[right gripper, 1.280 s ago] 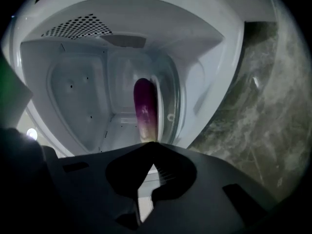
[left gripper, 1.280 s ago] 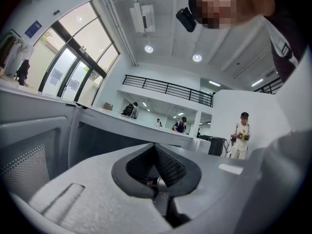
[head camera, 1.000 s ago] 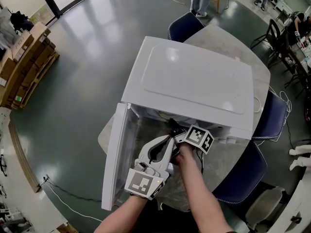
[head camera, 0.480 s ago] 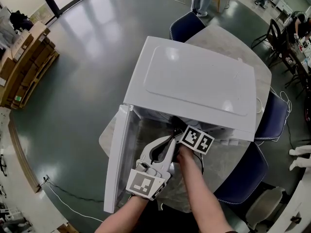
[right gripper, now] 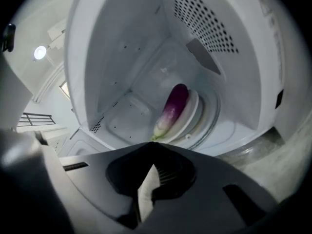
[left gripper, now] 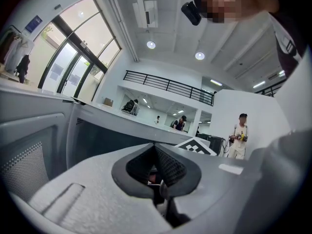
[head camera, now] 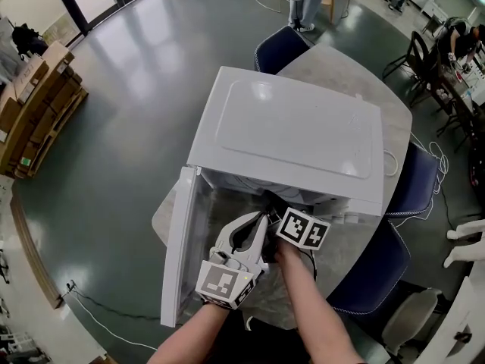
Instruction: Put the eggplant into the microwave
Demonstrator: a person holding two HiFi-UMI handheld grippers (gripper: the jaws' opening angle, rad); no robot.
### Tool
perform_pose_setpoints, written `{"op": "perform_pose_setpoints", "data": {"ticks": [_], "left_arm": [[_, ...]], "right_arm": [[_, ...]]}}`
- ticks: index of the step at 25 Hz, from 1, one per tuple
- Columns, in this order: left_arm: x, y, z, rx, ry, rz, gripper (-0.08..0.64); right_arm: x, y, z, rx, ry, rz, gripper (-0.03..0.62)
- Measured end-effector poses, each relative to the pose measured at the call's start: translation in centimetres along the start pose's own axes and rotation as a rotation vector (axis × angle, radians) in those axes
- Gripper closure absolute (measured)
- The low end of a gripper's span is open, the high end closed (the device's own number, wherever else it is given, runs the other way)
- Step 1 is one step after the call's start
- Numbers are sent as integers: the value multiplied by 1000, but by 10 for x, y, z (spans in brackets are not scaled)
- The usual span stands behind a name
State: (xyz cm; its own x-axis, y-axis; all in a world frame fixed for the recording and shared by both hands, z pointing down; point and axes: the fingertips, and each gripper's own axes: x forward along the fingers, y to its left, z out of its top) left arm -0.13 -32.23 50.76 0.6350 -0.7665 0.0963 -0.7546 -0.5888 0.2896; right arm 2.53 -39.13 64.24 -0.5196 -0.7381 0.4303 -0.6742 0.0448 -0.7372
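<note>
The white microwave [head camera: 292, 131] stands on a round table with its door [head camera: 176, 256] swung open to the left. Inside, in the right gripper view, the purple eggplant [right gripper: 173, 108] lies on a white plate [right gripper: 194, 112] on the turntable. My right gripper [right gripper: 152, 147] is shut and empty just outside the cavity mouth, apart from the eggplant; its marker cube [head camera: 305, 230] shows in the head view. My left gripper [head camera: 261, 220] is beside it in front of the opening, shut with nothing in it, and its view [left gripper: 157, 150] looks up past the door.
Blue chairs [head camera: 282, 45] [head camera: 415, 184] [head camera: 367, 271] ring the stone-patterned table [head camera: 348, 67]. A white cable [head camera: 390, 161] trails off the microwave's right side. Cardboard boxes [head camera: 38, 97] sit far left on the dark floor. People stand in the distance.
My right gripper has drawn back slightly from the microwave opening toward me. The left gripper has stayed about where it was. The head view has shifted a little.
</note>
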Motion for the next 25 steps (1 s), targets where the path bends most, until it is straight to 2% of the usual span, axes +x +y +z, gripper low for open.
{"op": "perform_pose_setpoints", "data": {"ticks": [15,21,25], "left_arm": [[-32,-58,40,3,-3,-14,552],[-48,-80,61,17,-35,-23,552],[-52,-93,65,36,-10,-6,552]], "right_arm": [[-103,76,21,-165,-48,95,591],[-138,103,31,-212,-70,126,592],[-158,120,35,-285,-88,134,592]]}}
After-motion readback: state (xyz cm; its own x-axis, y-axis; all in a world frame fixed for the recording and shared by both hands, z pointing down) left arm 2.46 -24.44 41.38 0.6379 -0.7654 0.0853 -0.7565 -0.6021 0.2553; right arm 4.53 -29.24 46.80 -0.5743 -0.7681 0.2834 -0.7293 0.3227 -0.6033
